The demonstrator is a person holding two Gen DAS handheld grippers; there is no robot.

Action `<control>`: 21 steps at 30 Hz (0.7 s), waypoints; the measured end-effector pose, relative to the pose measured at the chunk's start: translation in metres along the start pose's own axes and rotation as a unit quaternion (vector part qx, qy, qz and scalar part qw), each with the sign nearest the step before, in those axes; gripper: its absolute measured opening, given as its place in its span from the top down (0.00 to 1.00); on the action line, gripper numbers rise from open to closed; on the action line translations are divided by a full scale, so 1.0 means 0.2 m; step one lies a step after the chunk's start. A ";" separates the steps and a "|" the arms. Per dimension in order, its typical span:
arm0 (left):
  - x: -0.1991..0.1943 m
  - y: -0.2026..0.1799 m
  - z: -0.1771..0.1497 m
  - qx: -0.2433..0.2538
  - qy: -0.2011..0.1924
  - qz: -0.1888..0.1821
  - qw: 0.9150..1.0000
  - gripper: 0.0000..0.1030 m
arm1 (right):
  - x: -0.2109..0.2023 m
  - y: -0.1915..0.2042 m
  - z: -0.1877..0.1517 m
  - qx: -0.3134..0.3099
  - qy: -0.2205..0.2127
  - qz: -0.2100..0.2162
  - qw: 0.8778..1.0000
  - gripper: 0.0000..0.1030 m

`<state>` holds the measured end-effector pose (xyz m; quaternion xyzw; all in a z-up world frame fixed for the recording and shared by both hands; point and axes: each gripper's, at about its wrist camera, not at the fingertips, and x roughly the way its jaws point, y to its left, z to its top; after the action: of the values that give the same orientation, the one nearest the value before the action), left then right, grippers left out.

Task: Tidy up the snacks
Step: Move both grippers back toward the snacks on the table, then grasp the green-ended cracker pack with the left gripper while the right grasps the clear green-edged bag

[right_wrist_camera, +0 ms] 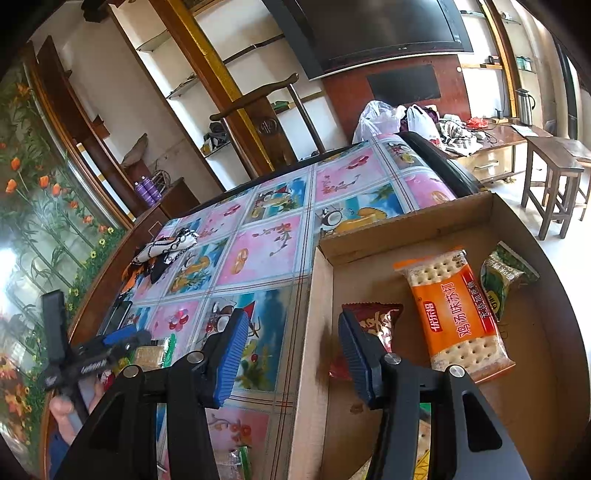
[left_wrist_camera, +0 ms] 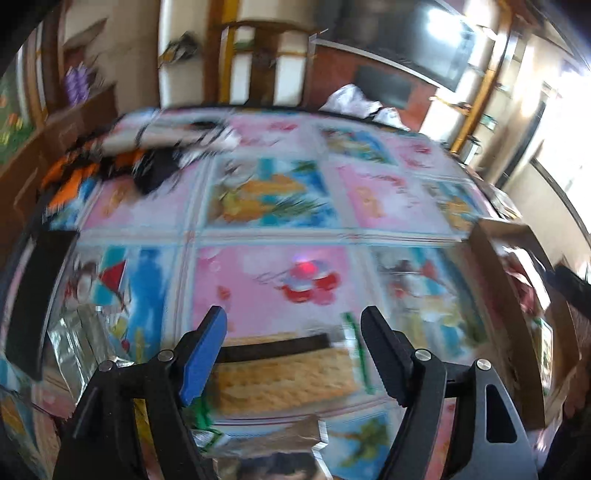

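The tabletop (right_wrist_camera: 258, 254) wears a plastic cloth of pink and blue squares with fruit and flowers. A crumpled patterned cloth (right_wrist_camera: 166, 247) lies at its far left part. Behind stand a wooden chair (right_wrist_camera: 258, 107), open wall shelves (right_wrist_camera: 177, 74), a dark television (right_wrist_camera: 369, 29), white plastic bags (right_wrist_camera: 384, 118) and a wooden stool (right_wrist_camera: 554, 181)

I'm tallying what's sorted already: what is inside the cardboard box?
In the cardboard box: an orange cracker pack, a green packet and a red packet, partly covered by the right gripper.
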<state>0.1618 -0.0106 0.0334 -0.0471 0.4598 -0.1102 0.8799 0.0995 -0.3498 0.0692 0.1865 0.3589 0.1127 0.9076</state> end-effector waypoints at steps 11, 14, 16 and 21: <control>-0.04 -0.13 -0.16 0.067 0.087 -0.060 0.992 0.19 | 0.00 0.01 0.00 0.000 0.000 0.003 1.000 0.47; -0.03 -0.23 -0.22 0.136 0.096 -0.038 0.985 0.19 | 0.01 0.02 -0.01 -0.008 0.004 0.010 1.000 0.47; -0.03 -0.25 -0.24 0.165 0.096 -0.027 0.981 0.19 | 0.01 0.05 -0.02 -0.018 0.011 0.021 1.000 0.47; -0.02 -0.26 -0.27 0.181 0.087 -0.010 0.980 0.25 | 0.07 0.25 -0.10 -0.115 0.074 0.093 0.986 0.47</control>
<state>0.1084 -0.0583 0.0157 0.1183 0.5067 -0.2036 0.8293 0.0926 -0.2942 0.0691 0.1048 0.3905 0.2506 0.8796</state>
